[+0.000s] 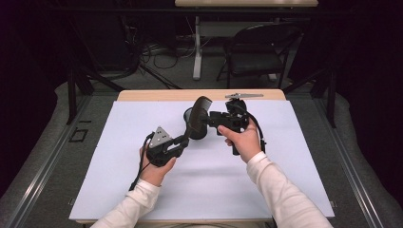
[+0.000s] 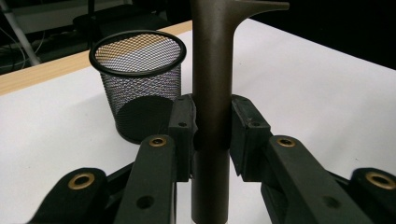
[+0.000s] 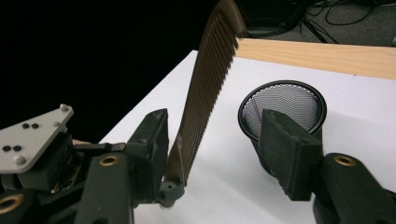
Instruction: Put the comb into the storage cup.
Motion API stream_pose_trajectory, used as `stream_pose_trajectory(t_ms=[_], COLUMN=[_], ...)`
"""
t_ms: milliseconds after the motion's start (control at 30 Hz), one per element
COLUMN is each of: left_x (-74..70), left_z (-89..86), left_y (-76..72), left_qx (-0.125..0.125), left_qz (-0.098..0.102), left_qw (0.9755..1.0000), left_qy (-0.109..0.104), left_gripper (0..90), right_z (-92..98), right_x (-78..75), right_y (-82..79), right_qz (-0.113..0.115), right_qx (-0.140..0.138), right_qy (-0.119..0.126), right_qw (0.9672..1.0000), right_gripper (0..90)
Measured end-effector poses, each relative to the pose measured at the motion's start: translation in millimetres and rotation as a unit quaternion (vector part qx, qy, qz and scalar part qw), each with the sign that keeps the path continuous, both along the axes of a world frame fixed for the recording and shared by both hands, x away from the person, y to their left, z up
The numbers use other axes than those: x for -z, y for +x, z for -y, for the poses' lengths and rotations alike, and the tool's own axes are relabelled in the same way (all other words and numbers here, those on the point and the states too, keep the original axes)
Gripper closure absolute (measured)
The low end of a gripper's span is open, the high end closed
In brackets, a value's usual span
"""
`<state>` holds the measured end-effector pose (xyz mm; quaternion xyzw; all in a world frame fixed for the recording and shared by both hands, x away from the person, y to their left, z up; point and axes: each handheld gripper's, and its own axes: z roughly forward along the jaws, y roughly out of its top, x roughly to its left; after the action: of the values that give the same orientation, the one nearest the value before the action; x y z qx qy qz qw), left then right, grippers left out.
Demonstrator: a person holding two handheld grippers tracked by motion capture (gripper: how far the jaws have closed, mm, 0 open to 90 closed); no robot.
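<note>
Landmark: mesh cup (image 1: 196, 128), standing upright near the middle of the white table (image 1: 142, 190).

Comb (image 1: 197, 116): held above the table just in front of the cup, on its left-claw side, long axis steeply upright, teeth toward the cup's side in the right gripper view.

Left claw (image 2: 212, 130): clamped on the comb's handle, pads pressing both sides.

Right claw (image 3: 215, 149): jaws apart, straddling the toothed part, comb close by one pad, no grip yet. It is the nearer free claw; cup lies just beyond.

Count: one comb, one cup, two claws.

Judgement: handover or drop into the cup comes next.
</note>
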<state>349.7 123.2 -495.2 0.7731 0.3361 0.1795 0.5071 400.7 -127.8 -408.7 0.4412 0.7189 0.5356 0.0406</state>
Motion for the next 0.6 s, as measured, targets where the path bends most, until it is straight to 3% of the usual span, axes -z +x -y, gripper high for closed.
stream_pose_trajectory(t_ms=[600], left_x=[5.7], left_z=[10.7], left_y=[-5.6], left_qx=[0.017], left_qz=[-0.002], left_qw=[0.9998], left_qy=[0.009], left_gripper=[72.6], right_z=[6.6], right_x=[-0.2], right_y=[3.8], right_qz=[0.001], right_qx=[0.014], right_qy=[0.018], right_qw=[0.9998], right_gripper=[52.0])
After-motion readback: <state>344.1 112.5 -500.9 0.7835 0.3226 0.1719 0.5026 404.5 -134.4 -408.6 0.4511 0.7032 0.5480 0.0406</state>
